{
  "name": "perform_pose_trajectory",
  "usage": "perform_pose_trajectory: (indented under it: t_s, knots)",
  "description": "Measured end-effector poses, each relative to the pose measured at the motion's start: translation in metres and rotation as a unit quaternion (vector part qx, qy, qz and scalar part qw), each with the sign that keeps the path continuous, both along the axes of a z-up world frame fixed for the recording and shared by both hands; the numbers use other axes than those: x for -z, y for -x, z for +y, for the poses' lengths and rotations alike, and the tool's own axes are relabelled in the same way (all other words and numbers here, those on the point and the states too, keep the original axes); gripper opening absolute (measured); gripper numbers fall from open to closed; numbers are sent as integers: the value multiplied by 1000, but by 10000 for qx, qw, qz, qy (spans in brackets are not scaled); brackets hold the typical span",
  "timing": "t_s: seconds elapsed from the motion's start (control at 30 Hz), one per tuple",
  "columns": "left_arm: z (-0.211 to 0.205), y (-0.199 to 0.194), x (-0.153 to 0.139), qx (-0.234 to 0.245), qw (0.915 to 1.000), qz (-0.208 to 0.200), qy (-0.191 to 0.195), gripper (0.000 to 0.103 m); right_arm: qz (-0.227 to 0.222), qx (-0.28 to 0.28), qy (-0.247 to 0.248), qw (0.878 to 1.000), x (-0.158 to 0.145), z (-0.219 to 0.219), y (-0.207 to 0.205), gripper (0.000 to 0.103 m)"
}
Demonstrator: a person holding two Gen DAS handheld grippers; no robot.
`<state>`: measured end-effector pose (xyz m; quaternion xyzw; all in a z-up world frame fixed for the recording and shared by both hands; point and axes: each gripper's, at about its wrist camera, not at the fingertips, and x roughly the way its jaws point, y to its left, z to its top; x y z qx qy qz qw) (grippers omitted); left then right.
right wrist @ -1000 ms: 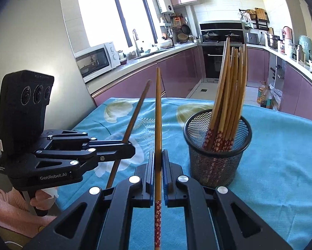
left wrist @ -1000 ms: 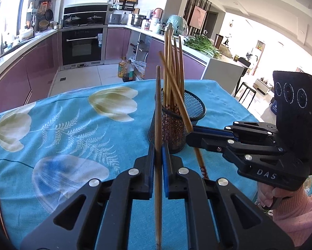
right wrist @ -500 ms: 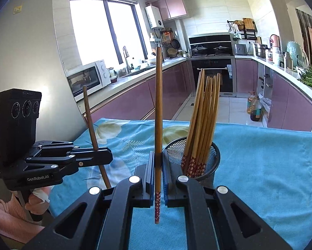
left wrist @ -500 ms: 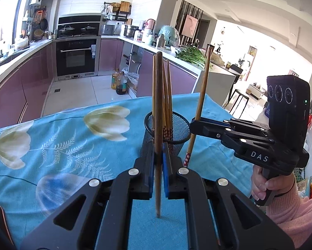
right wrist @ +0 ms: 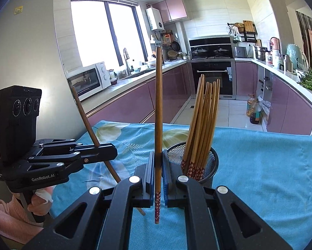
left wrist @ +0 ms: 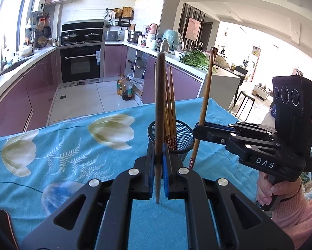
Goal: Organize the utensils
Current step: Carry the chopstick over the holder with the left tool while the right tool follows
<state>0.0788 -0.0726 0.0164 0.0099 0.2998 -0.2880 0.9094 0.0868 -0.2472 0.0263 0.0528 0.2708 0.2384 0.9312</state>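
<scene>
A black mesh cup (left wrist: 185, 143) (right wrist: 214, 167) holds several brown chopsticks (left wrist: 171, 104) (right wrist: 205, 120), flowered ends down, on the teal flowered cloth (left wrist: 62, 145). My left gripper (left wrist: 158, 162) is shut on one brown chopstick (left wrist: 159, 104), upright, just in front of the cup. In the right wrist view that left gripper (right wrist: 112, 152) is left of the cup, its chopstick (right wrist: 84, 112) leaning left. My right gripper (right wrist: 158, 166) is shut on another chopstick (right wrist: 158, 104), upright, red flowered end down. From the left wrist view the right gripper (left wrist: 197, 129) is beside the cup's right rim with its chopstick (left wrist: 206, 95).
A hand in a pink sleeve (left wrist: 281, 195) grips each handle. The cloth-covered table ends at its far edge (right wrist: 249, 128) toward the kitchen floor, where oil bottles (right wrist: 253, 110) stand. Purple cabinets, an oven (left wrist: 81, 66) and a microwave (right wrist: 89, 81) lie beyond.
Both grippers have risen a little. The right gripper's chopstick swung from leaning across the cup to nearly upright beside it. The left gripper's chopstick now leans the other way in the right wrist view.
</scene>
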Motion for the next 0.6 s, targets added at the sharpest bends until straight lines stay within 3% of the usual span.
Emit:
perform_pose_trajectory:
  t_s: [0.6]
  knots:
    - [3,0,-14,97,9997,-198,91,7,-167,88,-24,9998,-8,-5,3,6]
